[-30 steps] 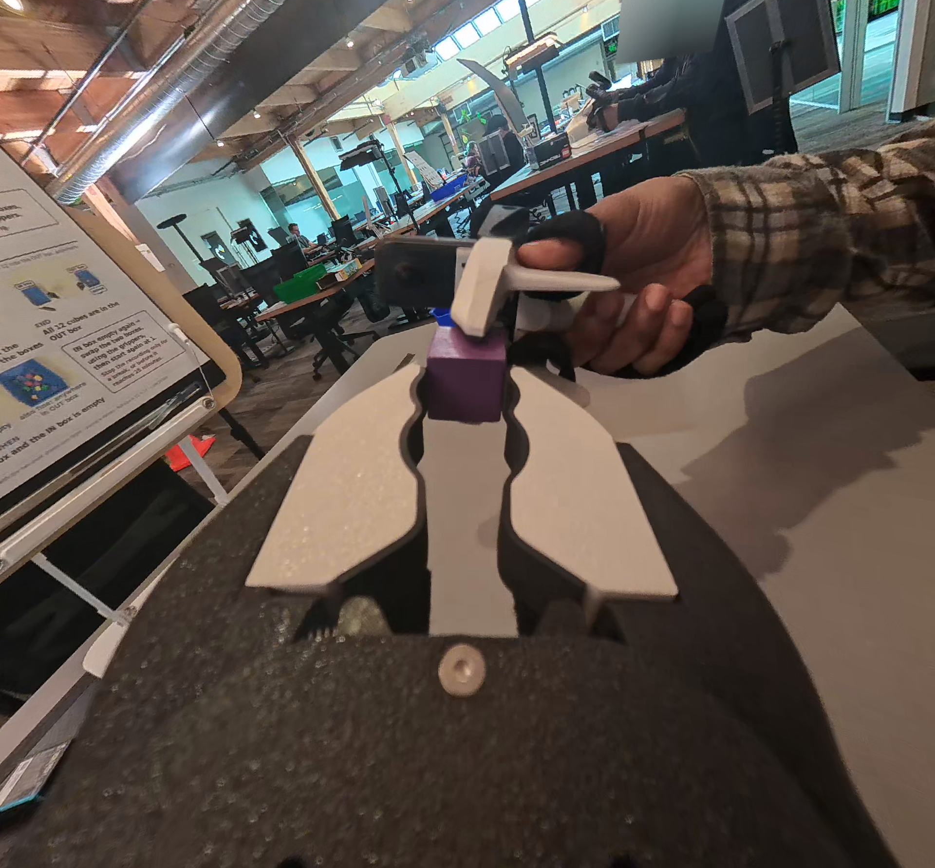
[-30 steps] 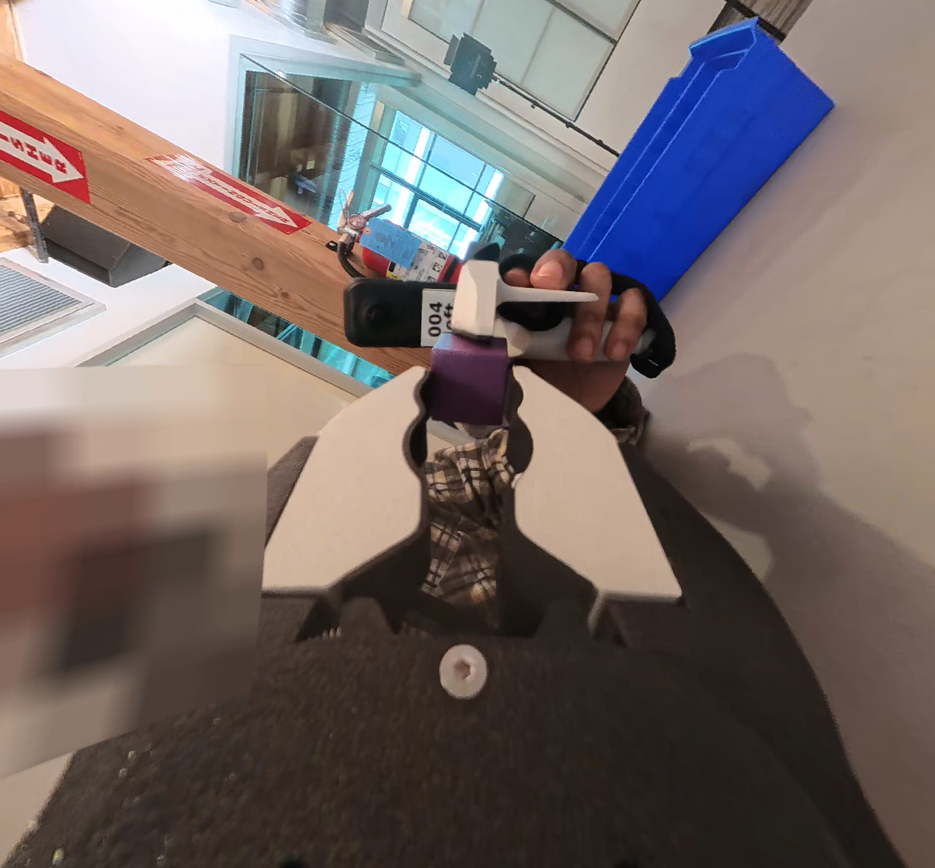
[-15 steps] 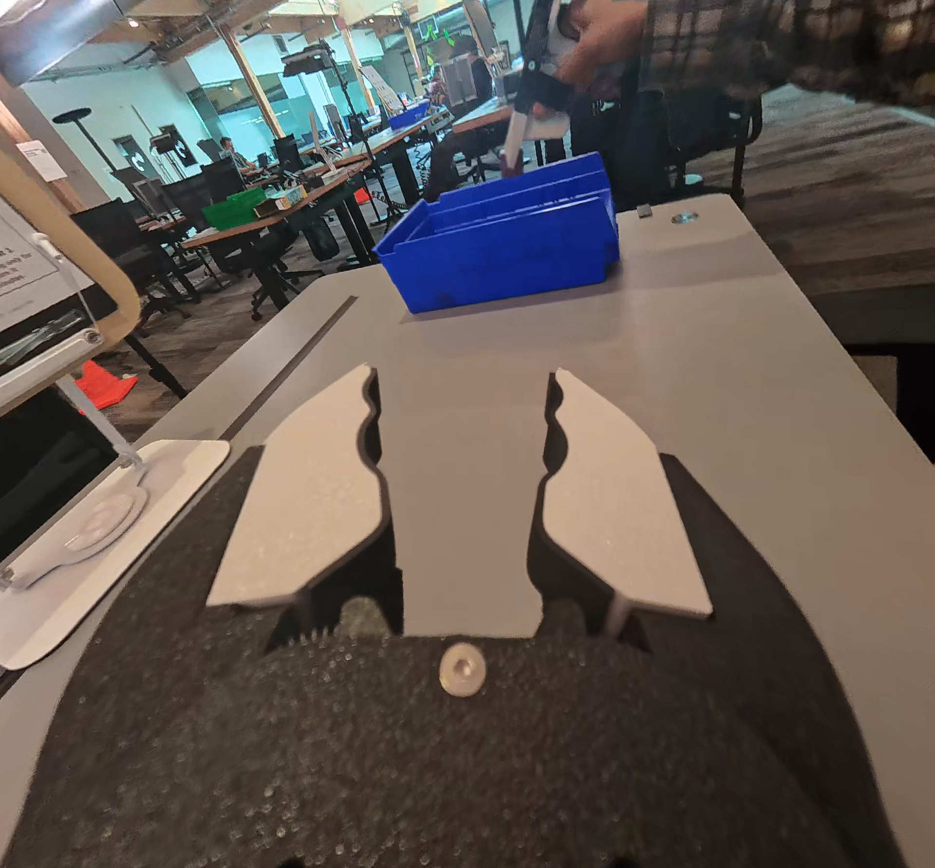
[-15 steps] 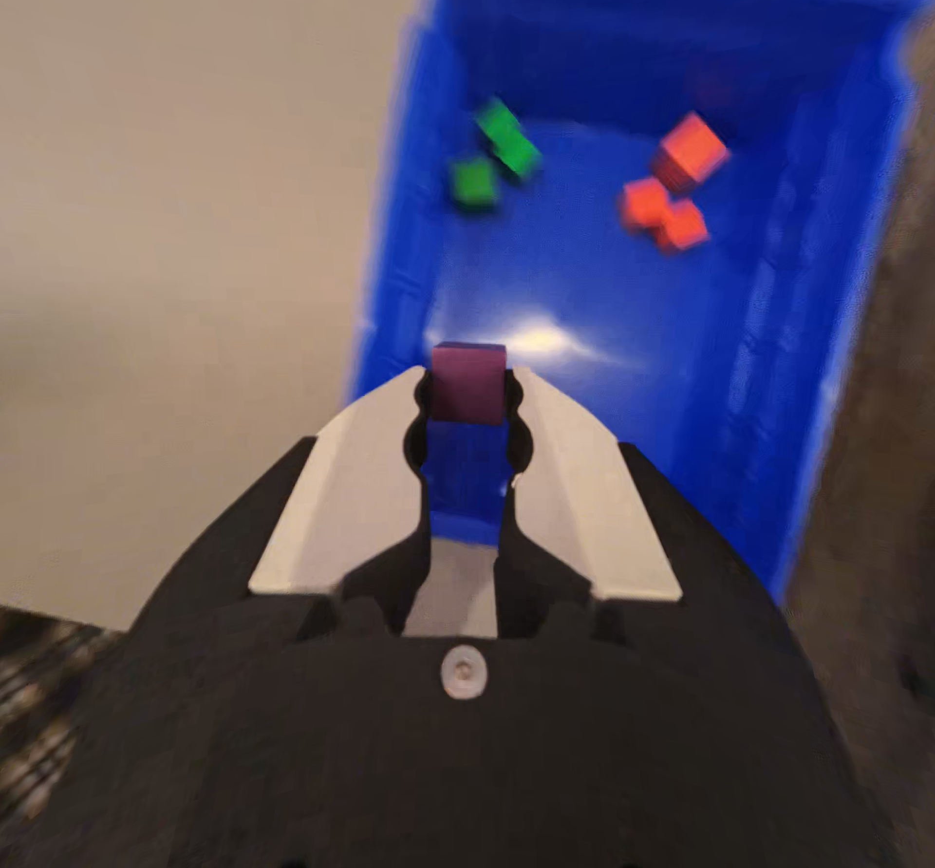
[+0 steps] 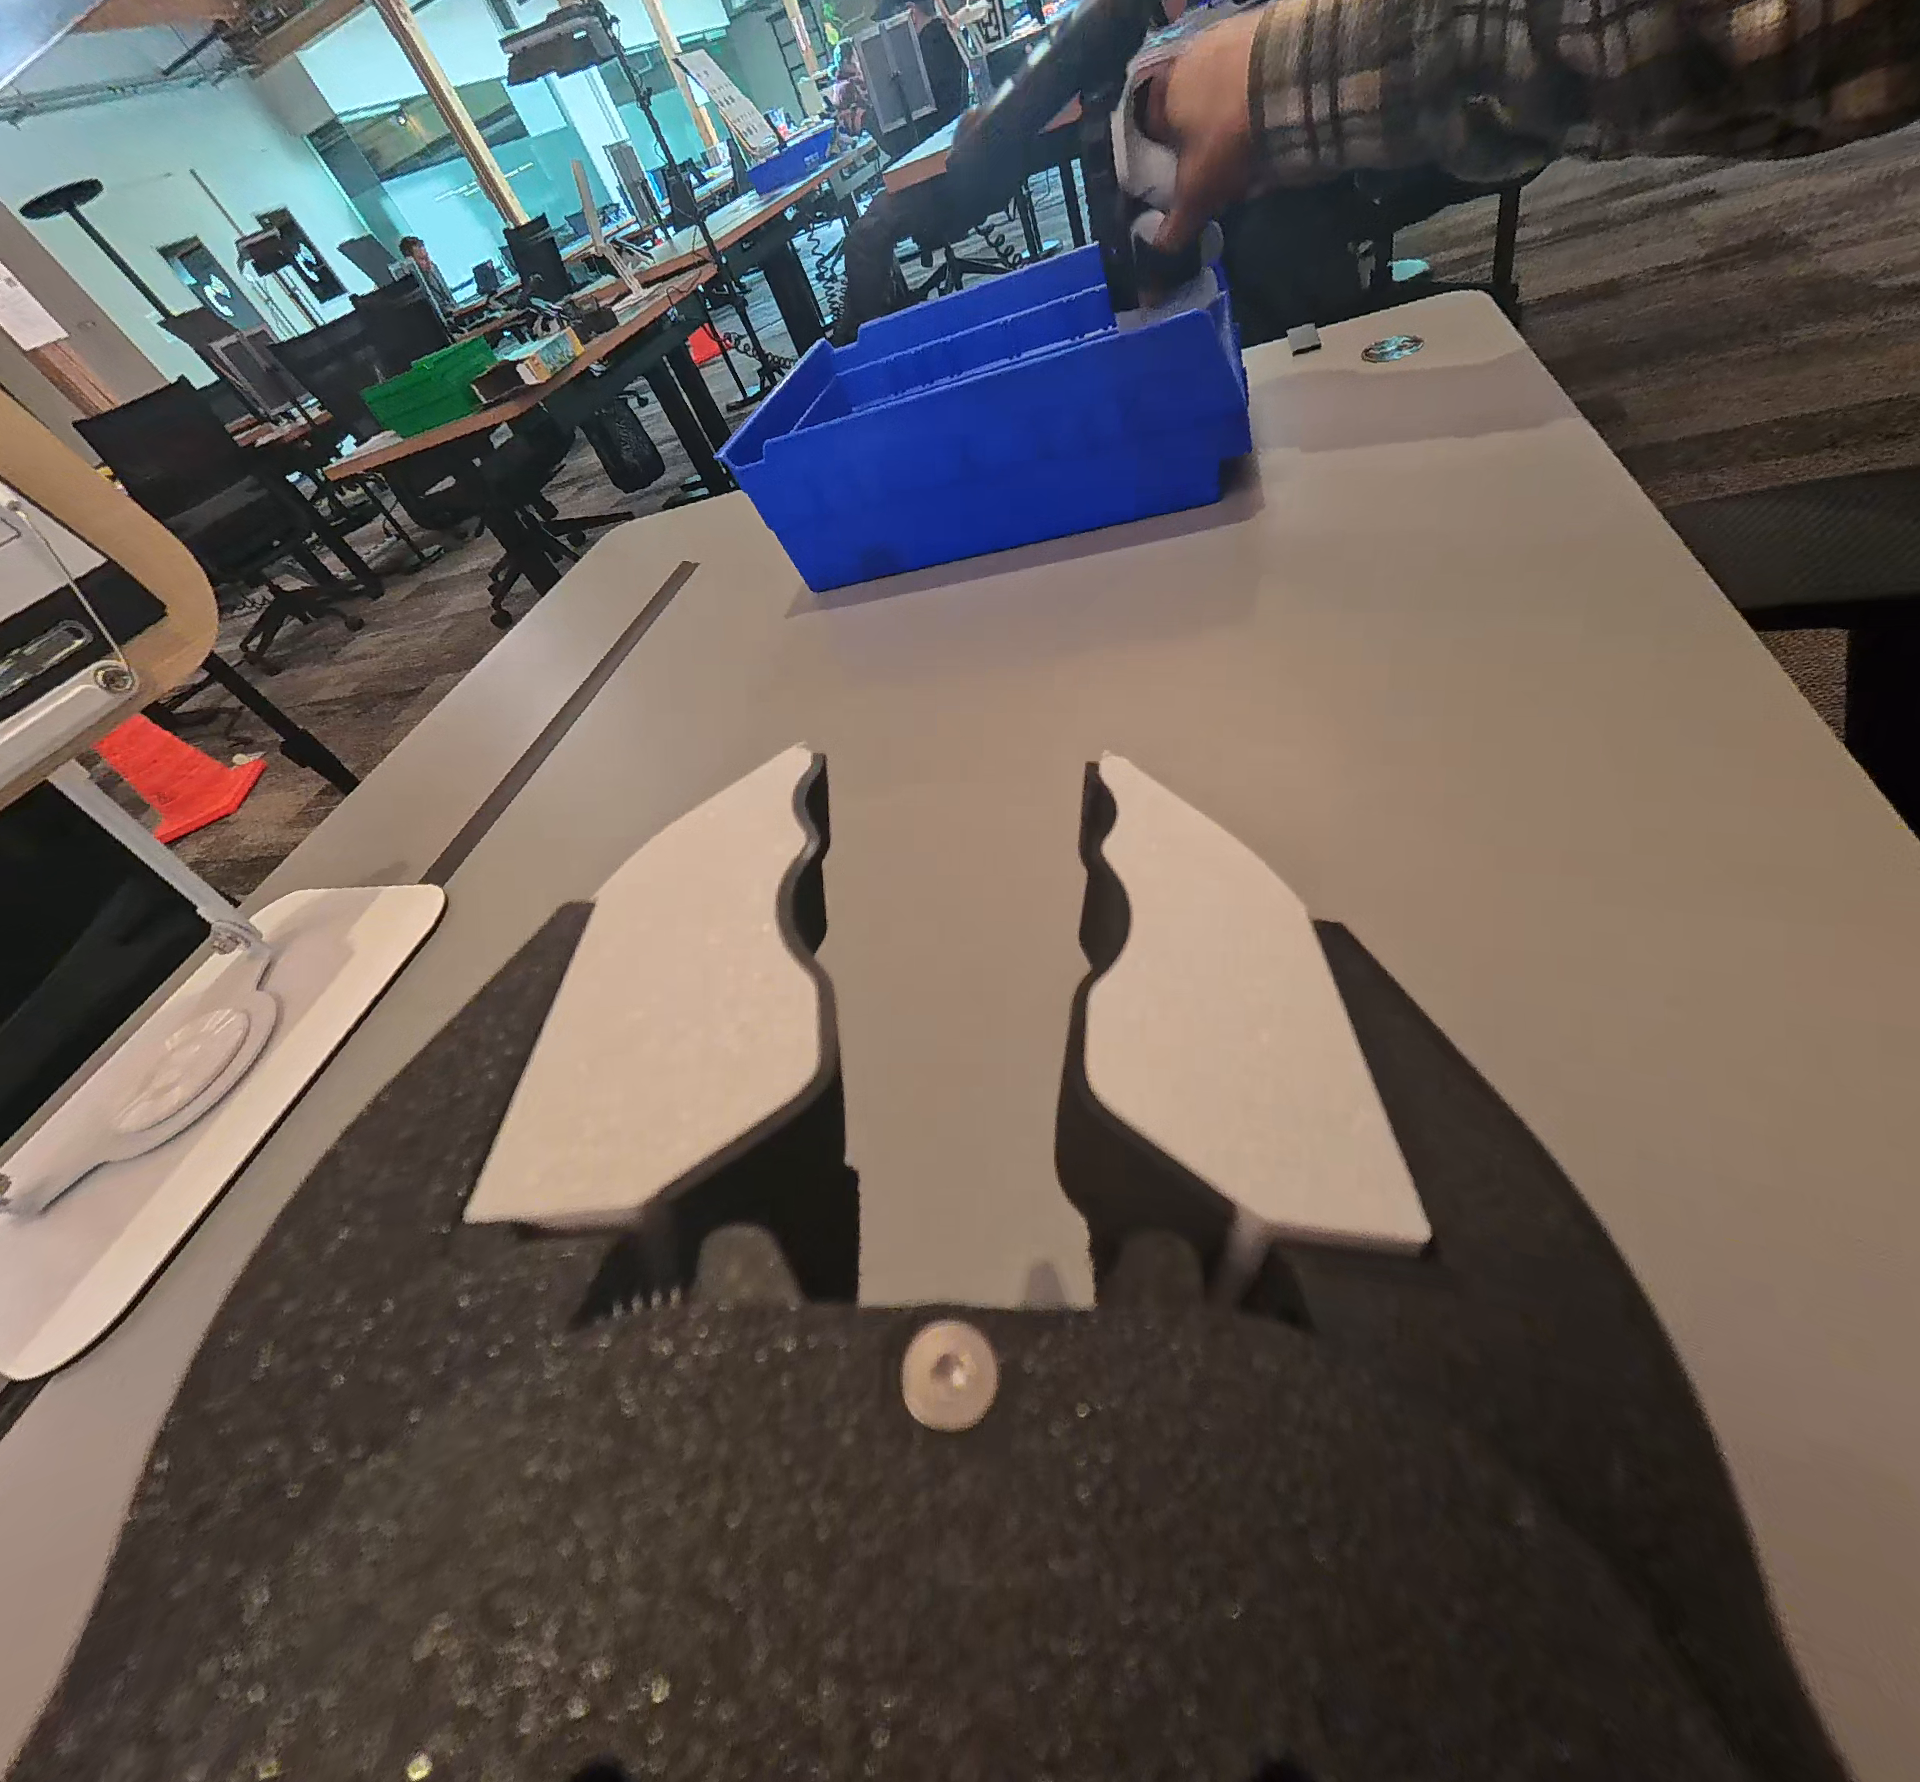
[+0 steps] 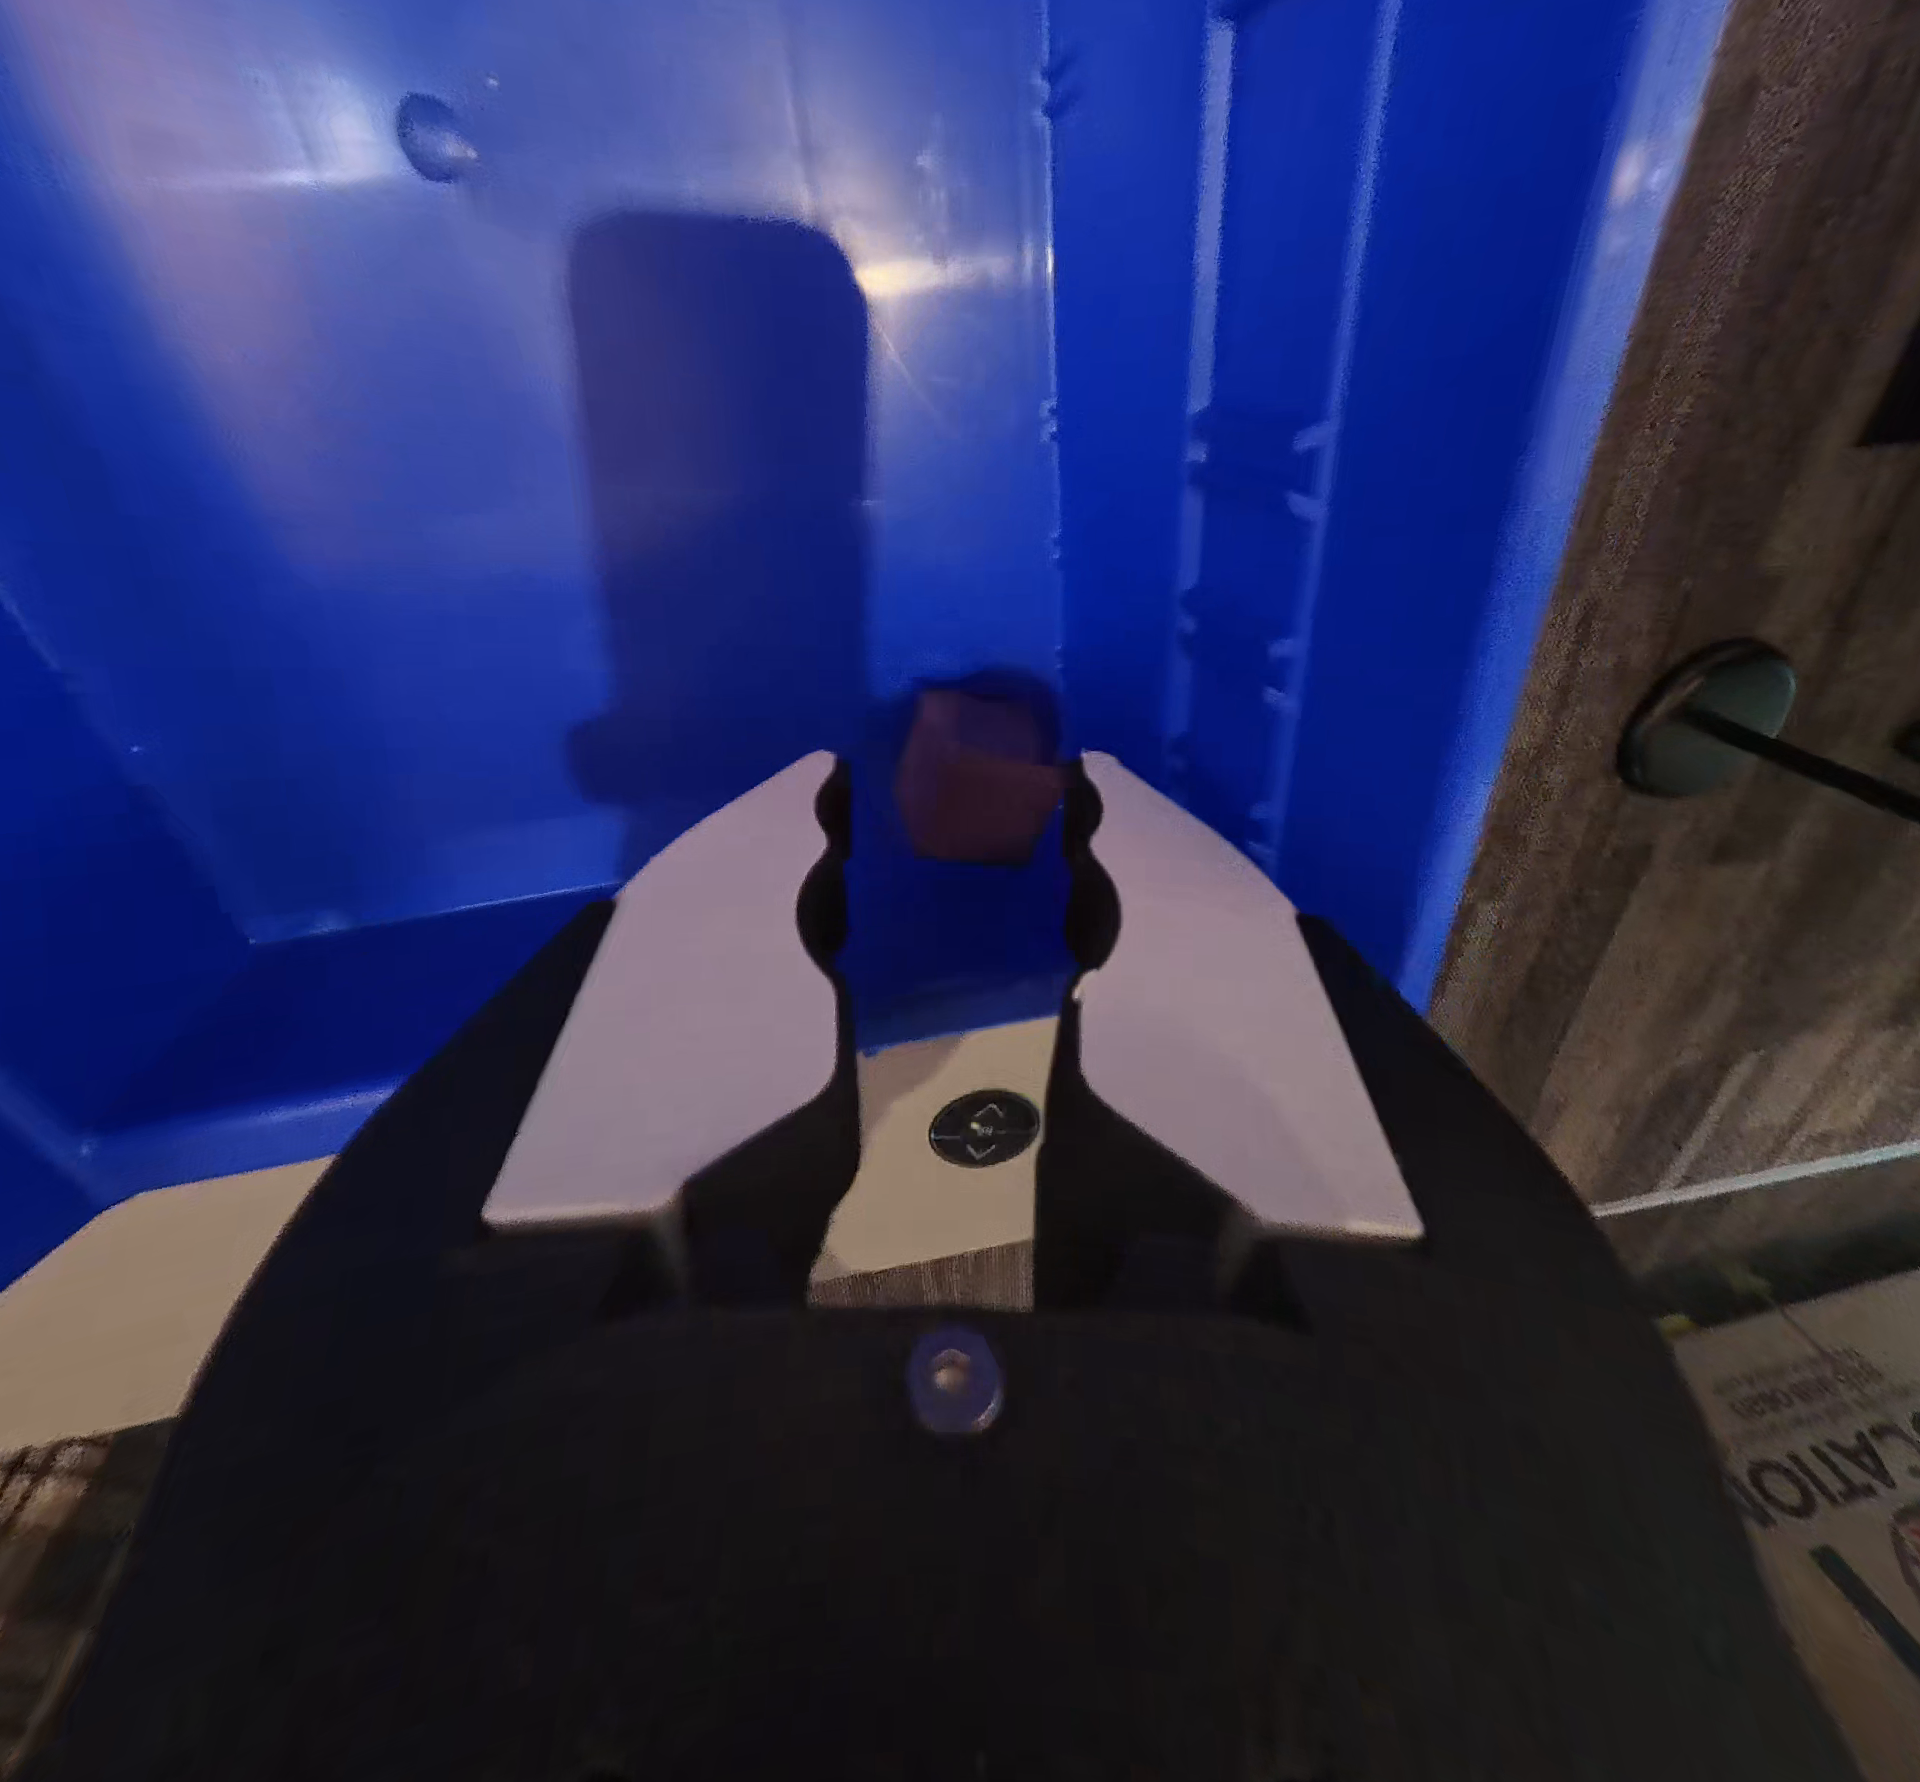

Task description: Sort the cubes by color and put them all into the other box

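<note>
In the right wrist view my right gripper (image 6: pixel 958 766) is down inside the blue box (image 6: pixel 416 485), close to its floor by the right wall. Its jaws are open. The purple cube (image 6: pixel 977 776) lies tilted between the fingertips, with a gap on its left side. In the left wrist view my left gripper (image 5: pixel 951 761) is open and empty, low over the grey table (image 5: pixel 1299 745). Far ahead stands the blue box (image 5: pixel 997 475), with a second blue box (image 5: pixel 935 350) just behind it. A hand in a plaid sleeve holds the right gripper's body (image 5: pixel 1132 267) dipped into the right end; its fingertips are hidden there.
A board on a stand (image 5: pixel 73 610) with a white base plate (image 5: pixel 260 1057) is at the table's left edge. An orange cone (image 5: pixel 177 776) lies on the floor. A black round disc (image 6: pixel 982 1130) sits on the table by the box. The table's right edge is near.
One second ago both grippers held the purple cube. The left let go, opened and drew back. The right carried the cube over the box, went down into it and opened.
</note>
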Tool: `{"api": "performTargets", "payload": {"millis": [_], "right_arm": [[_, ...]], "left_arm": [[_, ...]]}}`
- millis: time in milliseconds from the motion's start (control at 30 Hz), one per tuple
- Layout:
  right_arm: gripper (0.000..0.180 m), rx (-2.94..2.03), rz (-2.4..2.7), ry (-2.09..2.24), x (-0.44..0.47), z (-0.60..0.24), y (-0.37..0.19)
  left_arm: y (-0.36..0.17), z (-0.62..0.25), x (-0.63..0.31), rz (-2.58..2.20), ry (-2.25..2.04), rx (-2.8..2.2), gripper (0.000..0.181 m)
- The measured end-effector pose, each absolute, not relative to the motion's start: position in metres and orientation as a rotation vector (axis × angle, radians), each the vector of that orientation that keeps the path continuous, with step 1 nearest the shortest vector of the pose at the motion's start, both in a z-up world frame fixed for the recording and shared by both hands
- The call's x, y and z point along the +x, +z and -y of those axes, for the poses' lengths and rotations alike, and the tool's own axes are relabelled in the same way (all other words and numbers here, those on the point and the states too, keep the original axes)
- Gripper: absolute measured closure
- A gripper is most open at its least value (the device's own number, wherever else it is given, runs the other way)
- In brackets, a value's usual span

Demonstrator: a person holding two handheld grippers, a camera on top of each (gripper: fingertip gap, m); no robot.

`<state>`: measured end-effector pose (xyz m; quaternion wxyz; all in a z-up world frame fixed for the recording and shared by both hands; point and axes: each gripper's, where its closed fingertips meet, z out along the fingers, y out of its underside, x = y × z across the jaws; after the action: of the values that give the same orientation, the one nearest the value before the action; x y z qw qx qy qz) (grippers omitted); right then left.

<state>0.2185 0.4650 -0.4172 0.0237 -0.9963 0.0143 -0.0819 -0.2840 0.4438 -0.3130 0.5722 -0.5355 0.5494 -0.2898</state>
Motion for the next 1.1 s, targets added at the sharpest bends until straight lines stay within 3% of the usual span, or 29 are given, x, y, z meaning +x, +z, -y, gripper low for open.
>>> {"api": "performTargets", "payload": {"millis": [100, 200, 333, 433, 633, 800, 967, 1100], "right_arm": [[0.134, -3.033, -0.014, -0.214, 0.202, -0.473, -0.382], [0.133, -2.842, 0.112, -0.219, 0.166, -0.495, -0.313], [0.124, -2.392, 0.367, 0.013, 0.064, -0.525, -0.219], [0.124, -2.022, 0.518, 0.23, -0.023, -0.528, -0.185], [0.109, -1.719, 0.683, 0.665, -0.149, -0.517, -0.239], [0.106, -1.599, 0.666, 0.826, -0.195, -0.526, -0.275], [0.106, -1.569, 0.742, 0.913, -0.222, -0.522, -0.297], [0.107, -1.595, 0.81, 0.895, -0.229, -0.518, -0.315]], "left_arm": [[-0.315, -0.445, -0.284, -1.284, -0.686, -1.267, 0.135], [-0.317, -0.446, -0.282, -1.287, -0.686, -1.273, 0.135], [-0.317, -0.446, -0.281, -1.291, -0.672, -1.271, 0.135], [-0.315, -0.449, -0.283, -1.274, -0.67, -1.275, 0.133], [-0.298, -0.456, -0.3, -1.194, -0.626, -1.295, 0.125], [-0.259, -0.454, -0.356, -1.123, -0.475, -1.314, 0.124], [-0.215, -0.472, -0.496, -1.148, -0.018, -1.501, 0.124], [-0.244, -0.493, -0.628, -1.316, 0.195, -1.89, 0.119]]}}
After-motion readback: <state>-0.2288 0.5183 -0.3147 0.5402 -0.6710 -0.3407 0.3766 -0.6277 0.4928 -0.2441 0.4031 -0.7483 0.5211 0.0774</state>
